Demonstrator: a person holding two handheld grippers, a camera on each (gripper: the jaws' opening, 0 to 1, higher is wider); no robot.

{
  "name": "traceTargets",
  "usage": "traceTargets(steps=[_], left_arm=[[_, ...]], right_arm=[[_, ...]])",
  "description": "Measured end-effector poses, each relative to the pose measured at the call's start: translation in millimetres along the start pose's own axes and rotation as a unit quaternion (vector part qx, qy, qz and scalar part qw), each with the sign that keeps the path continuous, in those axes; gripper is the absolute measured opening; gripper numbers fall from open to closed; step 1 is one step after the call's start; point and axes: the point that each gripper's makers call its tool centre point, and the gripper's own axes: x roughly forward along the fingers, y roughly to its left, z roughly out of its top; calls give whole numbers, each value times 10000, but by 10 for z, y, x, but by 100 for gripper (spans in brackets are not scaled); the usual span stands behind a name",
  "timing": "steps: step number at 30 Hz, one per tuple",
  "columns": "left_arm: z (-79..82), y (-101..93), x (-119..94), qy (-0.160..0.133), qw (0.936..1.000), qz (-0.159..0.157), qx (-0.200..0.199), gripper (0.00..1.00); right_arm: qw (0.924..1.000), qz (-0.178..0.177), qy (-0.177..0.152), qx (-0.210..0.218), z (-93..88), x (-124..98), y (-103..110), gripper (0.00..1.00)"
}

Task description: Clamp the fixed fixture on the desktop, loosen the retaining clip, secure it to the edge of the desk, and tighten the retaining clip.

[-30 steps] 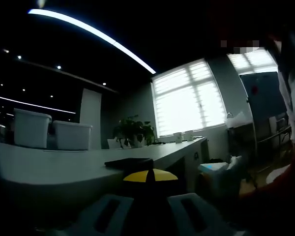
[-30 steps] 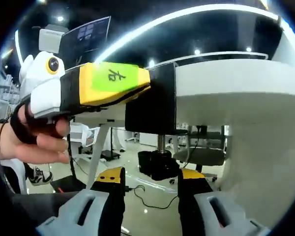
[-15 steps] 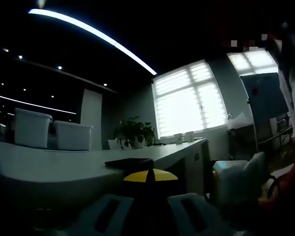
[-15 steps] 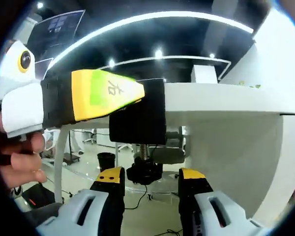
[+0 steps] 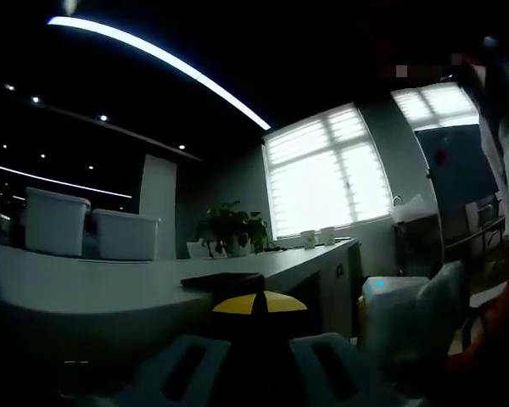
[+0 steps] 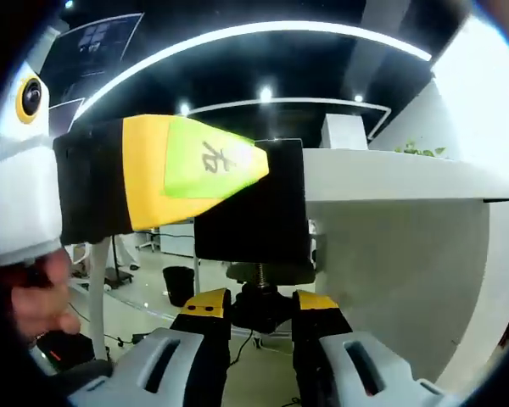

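On desk edge [image 6: 390, 174], black fixture [image 6: 250, 216], right gripper [image 6: 256, 307] around its knob [image 6: 259, 309]

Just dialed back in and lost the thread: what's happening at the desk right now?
The left gripper holds the black clamp fixture on the white desk's edge. Below it, the right gripper has its jaws around the black screw knob under the desk, apparently to turn it. Whether the clamp is tight yet cannot be told.

My left hand-held gripper [image 6: 237, 170] covers the fixture's [image 6: 254, 212] upper part. Screw knob [image 6: 259, 309] sits half hidden between my right hand-held gripper's [image 6: 253, 307] tips; contact unclear. In left gripper view, jaw tips too dark to resolve.
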Motion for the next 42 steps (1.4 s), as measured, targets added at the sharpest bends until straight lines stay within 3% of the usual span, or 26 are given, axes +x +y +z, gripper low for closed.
traceTargets(steps=[5,6,7,9,12,14,19,24,25,26,30,32,36,40,42], left_arm=[[-2,0,4,10,10000,-12,10,1],[-2,0,5,13,10000,-16,15,1],[-2,0,6,18,10000,-19,18,1],[-2,0,8,25,10000,-25,28,1],[-2,1,12,34,10000,-32,31,1],[-4,1,13,36,10000,-44,31,1],[-5,-1,14,65,9999,-64,69,1],[-4,0,12,49,10000,-54,45,1],[-2,-3,10,66,9999,-62,72,1],[-2,-4,10,68,9999,-62,74,1],[-1,-4,8,63,9999,-61,82,1],[-1,-5,9,66,9999,-71,79,1],[0,-8,10,89,9998,-59,140,1],[0,-9,10,87,9998,-43,147,1],[0,-11,9,87,9998,-33,179,1]], right_arm=[[9960,859,-215,71,15,-1,41,27],[9919,1231,-258,157,15,-3,51,27],[9909,1310,-270,143,16,-3,53,27],[9823,1828,-394,-54,40,-20,61,27],[9695,2409,-436,149,35,-22,91,27],[9632,2650,-404,203,31,-26,113,27],[9597,2783,-345,170,32,-43,124,27],[9637,2624,-452,177,37,-71,128,28],[9733,2183,-591,402,104,-138,79,42],[9785,1952,-600,294,108,-156,37,45],[9915,1191,-381,-360,-12,-241,-19,44],[9957,833,-280,-310,-80,-274,-31,43],[9970,604,-131,460,-161,-290,61,43],[9999,105,-75,81,-111,-243,25,43],[9997,37,-162,192,-39,-227,35,42]])
